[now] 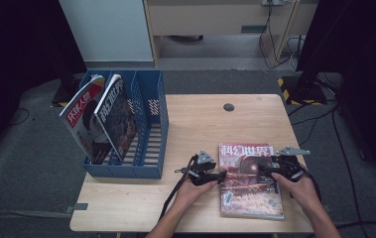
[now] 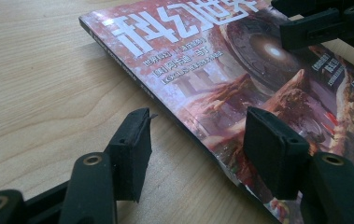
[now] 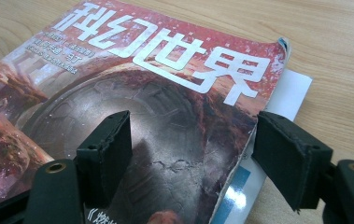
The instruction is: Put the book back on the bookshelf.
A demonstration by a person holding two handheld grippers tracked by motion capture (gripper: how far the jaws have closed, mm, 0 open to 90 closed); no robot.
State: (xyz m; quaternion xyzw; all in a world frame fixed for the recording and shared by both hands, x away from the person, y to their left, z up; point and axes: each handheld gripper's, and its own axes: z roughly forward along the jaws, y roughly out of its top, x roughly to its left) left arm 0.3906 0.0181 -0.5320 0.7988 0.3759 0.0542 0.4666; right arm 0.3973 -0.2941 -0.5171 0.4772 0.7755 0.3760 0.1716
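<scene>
Red magazine (image 1: 249, 181) lies flat, face up, on the near right part of the wooden table (image 1: 185, 129), white title characters at its far end. Its cover corner curls up at the far right in the right gripper view (image 3: 165, 107), with a white and blue page showing under the edge there.

Left gripper (image 1: 214, 176) sits at the magazine's left edge, the spine side. In the left gripper view its jaws straddle that edge (image 2: 198, 140): one pad hangs over bare table, the other over the cover. Jaws partly spread, a clear gap on both sides, not pinching. Whether the pad over the cover touches it I cannot tell.

Right gripper (image 1: 267, 171) is at the magazine's right edge, near the upper half. In its own view one pad is over the dark round artwork on the cover, the other outside the curled edge, above the white page. Jaws spread, edge between them, no pinch visible. Pad contact with the cover unclear.

The two grippers point toward each other across the magazine, a hand behind each, forearms coming in from the near edge.

Outward: blue file rack (image 1: 148, 144) on the table's left side, well apart from the magazine. Two magazines stand tilted in its left compartments: a red and white one (image 1: 82, 121) and a dark one (image 1: 117, 116) just beside it. Small dark round cable hole (image 1: 228, 107) near the far table edge.
</scene>
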